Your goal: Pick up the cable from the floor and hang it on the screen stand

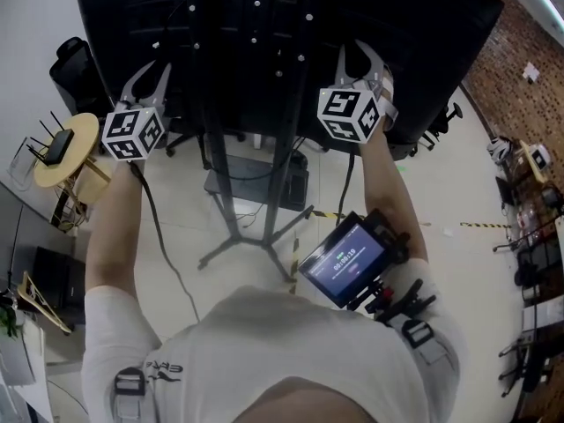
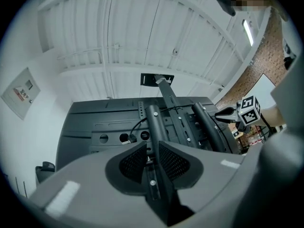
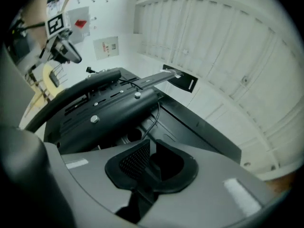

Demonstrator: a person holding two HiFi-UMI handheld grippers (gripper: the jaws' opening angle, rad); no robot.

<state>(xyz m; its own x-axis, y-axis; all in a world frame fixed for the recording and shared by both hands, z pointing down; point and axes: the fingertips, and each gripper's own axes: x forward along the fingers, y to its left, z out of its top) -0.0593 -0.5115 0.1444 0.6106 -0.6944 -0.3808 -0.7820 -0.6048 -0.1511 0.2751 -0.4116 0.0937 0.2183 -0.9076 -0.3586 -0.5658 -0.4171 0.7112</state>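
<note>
Both grippers are raised to the back of the black screen on its stand. My left gripper stands at the screen's left part, my right gripper further right. In the left gripper view the jaws stand slightly apart in front of the stand's post, with nothing gripped. A thin black cable with a plug near the panel's holes loops over the mounting bars. In the right gripper view the cable drops from the bracket beside my right gripper, whose jaws show a narrow empty gap.
A round wooden stool with a black router stands left, with a black chair behind it. A black box sits on the stand's base. A phone display is mounted on the person's chest. Brick wall and desks lie right.
</note>
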